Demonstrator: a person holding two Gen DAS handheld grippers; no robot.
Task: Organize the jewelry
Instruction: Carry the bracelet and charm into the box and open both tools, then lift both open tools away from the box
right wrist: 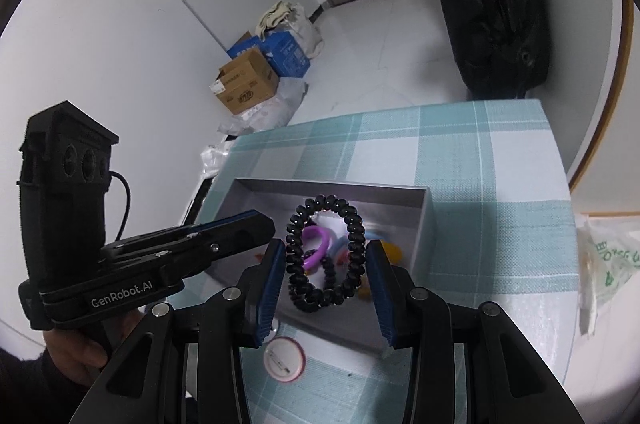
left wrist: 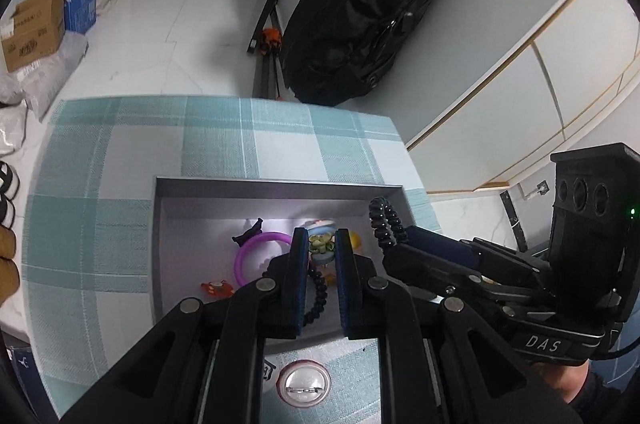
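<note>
A black coil hair tie (right wrist: 354,228) stands upright between the pads of my right gripper (right wrist: 326,248), which is shut on it above the grey tray (right wrist: 332,190). In the left wrist view the same tie (left wrist: 384,220) sticks up from the right gripper (left wrist: 408,236). My left gripper (left wrist: 322,236) hovers over the tray (left wrist: 280,184) with its jaws nearly together and nothing gripped. The tray holds a purple ring (left wrist: 256,256), a black bow clip (left wrist: 248,234), a black bead strand (left wrist: 316,288), an orange clip (left wrist: 216,288) and small coloured pieces.
A round white pin badge (left wrist: 304,386) lies on the teal checked cloth (left wrist: 100,204) in front of the tray. A large black bag (left wrist: 368,8) stands beyond the table's far edge. Cardboard boxes (right wrist: 246,84) sit on the floor, and a plastic bag (right wrist: 608,264) lies at the table's right.
</note>
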